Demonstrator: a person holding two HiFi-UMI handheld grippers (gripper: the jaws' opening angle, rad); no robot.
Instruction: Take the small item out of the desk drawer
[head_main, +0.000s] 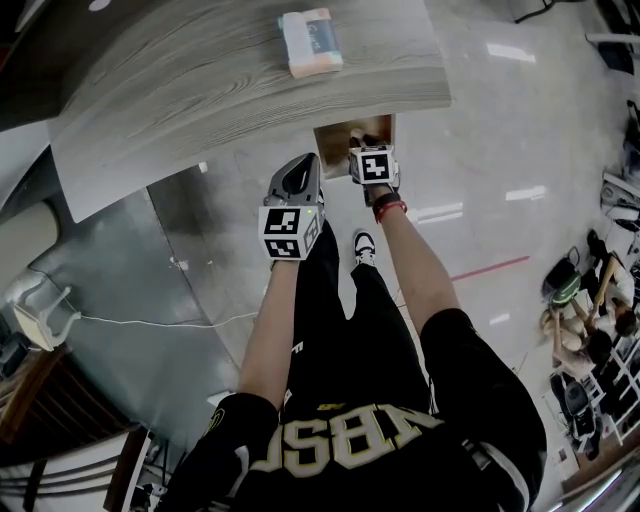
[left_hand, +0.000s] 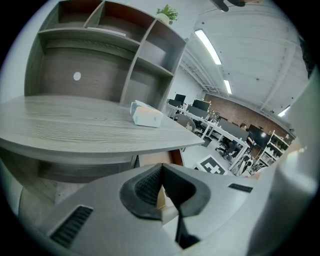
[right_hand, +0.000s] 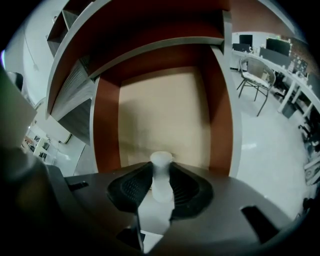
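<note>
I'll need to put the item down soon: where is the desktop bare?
The desktop is bare left of the pack, with a narrower strip on the pack's right. The drawer is tight: the right gripper is in it, clamped on the item.

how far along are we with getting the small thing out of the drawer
Done: the drawer stands open and the right gripper is down inside it. In hand: its jaws are closed on the small white item, which is not yet out of the drawer. Left to do: lift the item clear. The left gripper is shut with nothing in it, in front of the desk.
</note>
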